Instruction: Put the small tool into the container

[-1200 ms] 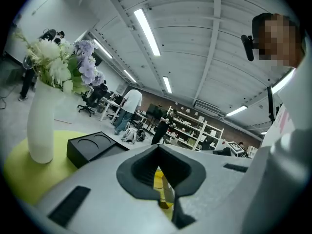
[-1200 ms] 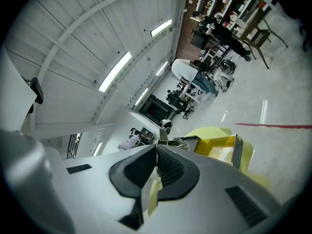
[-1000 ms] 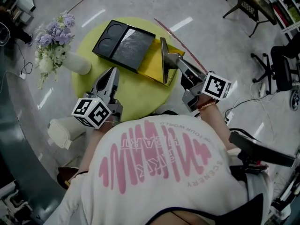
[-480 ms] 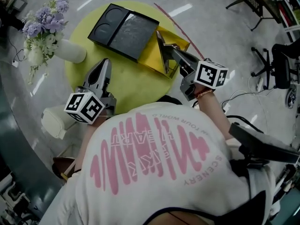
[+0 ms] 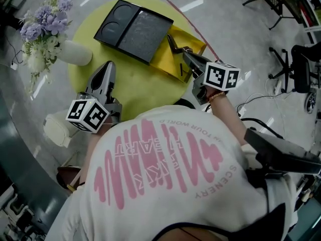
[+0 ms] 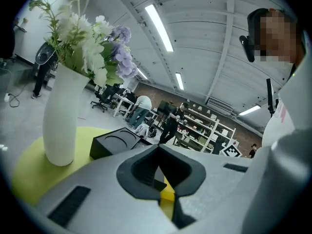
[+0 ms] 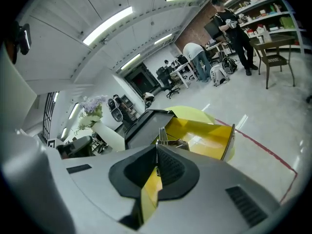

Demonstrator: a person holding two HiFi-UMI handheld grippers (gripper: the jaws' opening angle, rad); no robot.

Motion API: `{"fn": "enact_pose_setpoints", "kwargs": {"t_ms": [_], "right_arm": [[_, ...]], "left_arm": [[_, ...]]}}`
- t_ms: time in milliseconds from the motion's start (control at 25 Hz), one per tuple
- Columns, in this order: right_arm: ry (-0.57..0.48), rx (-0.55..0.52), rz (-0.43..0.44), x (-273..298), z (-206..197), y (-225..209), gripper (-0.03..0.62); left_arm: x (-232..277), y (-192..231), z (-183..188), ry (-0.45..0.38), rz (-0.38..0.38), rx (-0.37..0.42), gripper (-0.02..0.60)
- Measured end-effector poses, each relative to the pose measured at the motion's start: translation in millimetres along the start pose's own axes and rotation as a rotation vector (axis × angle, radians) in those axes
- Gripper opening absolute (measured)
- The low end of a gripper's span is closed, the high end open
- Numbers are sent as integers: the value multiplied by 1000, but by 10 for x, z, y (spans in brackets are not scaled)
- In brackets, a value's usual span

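**Yellow container, tool held over it**

The round lime counter (image 5: 130, 92) carries a black box (image 5: 133, 29) on its far side. A yellow container (image 7: 204, 135) lies just right of the box, and a white vase (image 5: 75, 53) stands far left. The left gripper (image 5: 108, 64) is closed and empty, over the near left. The right gripper (image 5: 186, 55) is clamped on the small tool (image 5: 174, 45), over the container.

The only print I can read is on my white shirt (image 5: 165, 185): pink upside-down letters saying "HEART", "IN YOUR WORLD" and "SCENERY".
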State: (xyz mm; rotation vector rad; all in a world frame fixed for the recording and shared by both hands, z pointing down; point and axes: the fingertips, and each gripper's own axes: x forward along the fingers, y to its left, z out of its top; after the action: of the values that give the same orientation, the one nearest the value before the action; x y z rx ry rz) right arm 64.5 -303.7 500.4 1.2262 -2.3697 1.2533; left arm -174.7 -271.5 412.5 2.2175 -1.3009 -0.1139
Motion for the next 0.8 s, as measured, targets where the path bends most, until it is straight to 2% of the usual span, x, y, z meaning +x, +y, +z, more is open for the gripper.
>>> {"fn": "enact_pose_setpoints", "kwargs": {"t_ms": [440, 800], "right_arm": [[98, -78, -43, 113, -72, -4, 11], [189, -123, -44, 248, -160, 42, 11]], "left_arm": [[3, 102, -12, -5, 17, -20, 8], [-18, 176, -26, -1, 32, -26, 8]]}}
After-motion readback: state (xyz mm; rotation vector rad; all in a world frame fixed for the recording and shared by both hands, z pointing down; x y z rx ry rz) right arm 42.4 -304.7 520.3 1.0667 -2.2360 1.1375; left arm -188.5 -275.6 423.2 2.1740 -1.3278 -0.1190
